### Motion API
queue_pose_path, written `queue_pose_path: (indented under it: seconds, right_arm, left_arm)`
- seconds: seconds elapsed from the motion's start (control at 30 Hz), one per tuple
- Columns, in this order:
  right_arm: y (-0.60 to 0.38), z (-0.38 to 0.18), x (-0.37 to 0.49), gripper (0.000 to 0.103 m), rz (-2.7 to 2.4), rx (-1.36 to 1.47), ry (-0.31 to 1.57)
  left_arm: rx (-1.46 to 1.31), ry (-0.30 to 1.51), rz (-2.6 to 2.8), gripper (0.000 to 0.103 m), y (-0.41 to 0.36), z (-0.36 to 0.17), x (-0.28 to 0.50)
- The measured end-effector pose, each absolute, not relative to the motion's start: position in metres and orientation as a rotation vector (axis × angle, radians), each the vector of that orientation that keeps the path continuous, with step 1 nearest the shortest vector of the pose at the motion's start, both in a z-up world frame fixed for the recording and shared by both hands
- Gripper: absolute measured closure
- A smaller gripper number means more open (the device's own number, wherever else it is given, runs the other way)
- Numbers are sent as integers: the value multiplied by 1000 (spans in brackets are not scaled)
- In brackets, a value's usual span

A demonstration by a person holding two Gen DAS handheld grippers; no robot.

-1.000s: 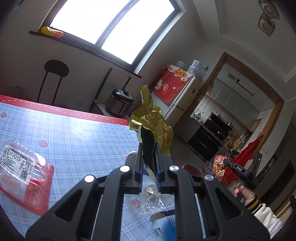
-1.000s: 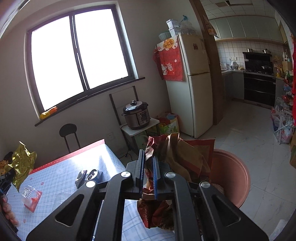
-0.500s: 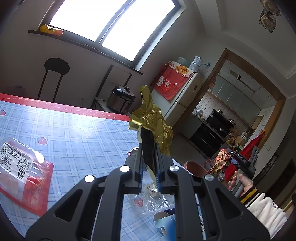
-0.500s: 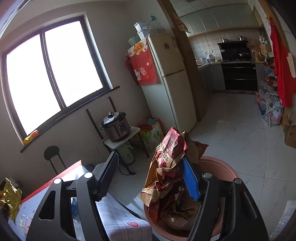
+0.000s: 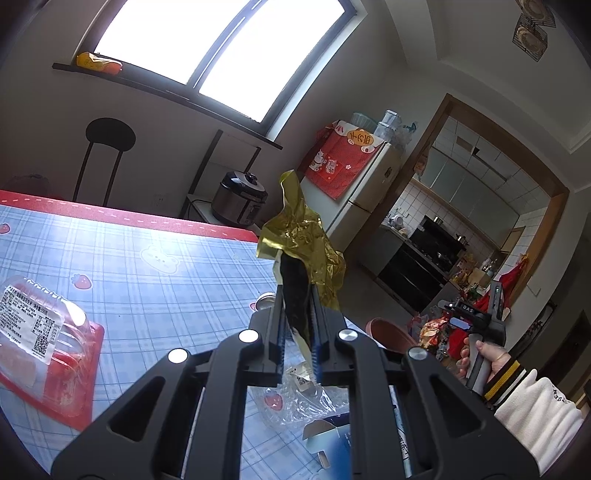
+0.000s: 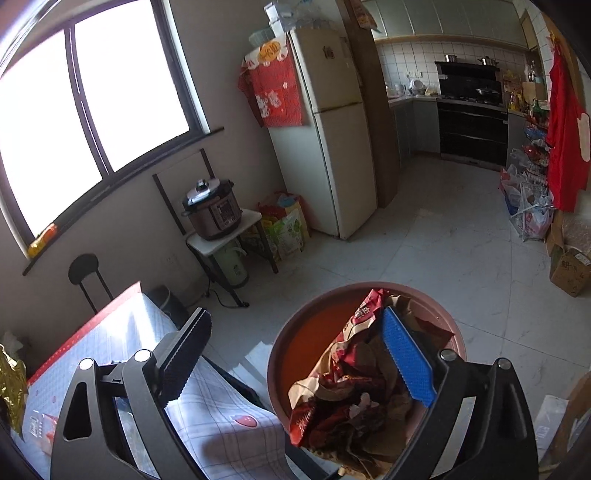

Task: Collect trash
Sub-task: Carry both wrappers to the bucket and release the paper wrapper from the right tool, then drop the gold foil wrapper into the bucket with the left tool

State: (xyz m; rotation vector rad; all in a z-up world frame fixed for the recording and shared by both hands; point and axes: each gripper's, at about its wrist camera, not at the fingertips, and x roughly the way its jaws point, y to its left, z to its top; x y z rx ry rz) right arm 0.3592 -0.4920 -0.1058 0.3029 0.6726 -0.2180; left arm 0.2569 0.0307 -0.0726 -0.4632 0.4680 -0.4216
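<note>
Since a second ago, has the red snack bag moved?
Yes. The red snack bag dropped from the right gripper, whose jaws just opened, into the pink bin.

You are in a lived-in home, in a dining room that opens onto a kitchen. A fridge draped with a red cloth stands by the doorway, and a pressure cooker sits on a small side table under the window. Beyond, you see a tiled wall, cabinets and a black stove. The bench wears a blue checked cloth with strawberries, and a stool stands behind it
</note>
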Motion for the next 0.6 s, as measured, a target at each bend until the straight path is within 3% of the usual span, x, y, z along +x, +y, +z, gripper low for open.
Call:
queue_pose_path:
  seconds: [0.1, 0.3, 0.4, 0.6]
  right_arm:
    - [-489, -105, 369, 12, -254, 252, 728]
    - [-478, -97, 345, 11, -279, 260, 642]
    - [-462, -94, 313, 6, -287, 259, 562]
    - [-439, -98, 248, 6, -253, 253, 480]
  left_arm:
    - [-455, 467, -427, 88, 28, -72, 256]
    - [-454, 468, -431, 88, 28, -72, 257]
    - [-447, 466, -444, 88, 25, -70, 257]
    - [-425, 493, -487, 88, 5, -67, 256]
